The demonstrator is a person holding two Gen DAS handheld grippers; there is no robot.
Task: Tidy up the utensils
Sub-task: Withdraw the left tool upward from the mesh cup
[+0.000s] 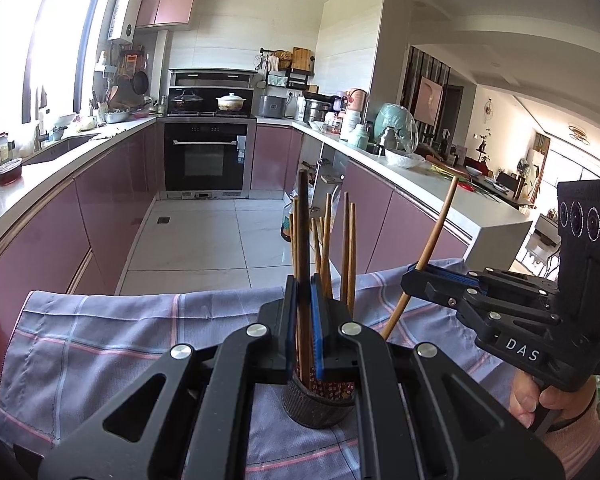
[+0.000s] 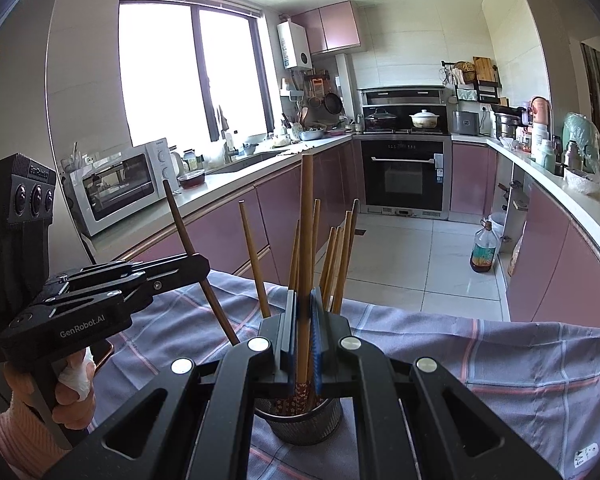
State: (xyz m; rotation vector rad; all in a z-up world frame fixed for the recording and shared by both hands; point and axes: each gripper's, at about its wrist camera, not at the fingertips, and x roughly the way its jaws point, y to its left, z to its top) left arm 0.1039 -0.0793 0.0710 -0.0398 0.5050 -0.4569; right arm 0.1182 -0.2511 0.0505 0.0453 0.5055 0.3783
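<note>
A round metal mesh holder [image 1: 318,408] stands on a blue checked cloth [image 1: 112,344] and holds several wooden chopsticks [image 1: 348,248]. It also shows in the right wrist view [image 2: 304,420]. My left gripper [image 1: 303,320] is shut on a dark brown chopstick [image 1: 303,240], held upright over the holder. My right gripper [image 2: 301,320] is shut on a lighter chopstick [image 2: 307,220], also upright over the holder. Each gripper shows in the other's view: the right gripper [image 1: 414,276] with its chopstick [image 1: 436,232], the left gripper [image 2: 202,266] with its chopstick [image 2: 184,232].
The cloth [image 2: 500,368] covers a table whose far edge faces a kitchen aisle. Pink cabinets and counters run along both sides, with an oven [image 1: 206,156] at the far end. An oil bottle [image 2: 483,248] stands on the floor. A toaster oven [image 2: 120,188] sits on the left counter.
</note>
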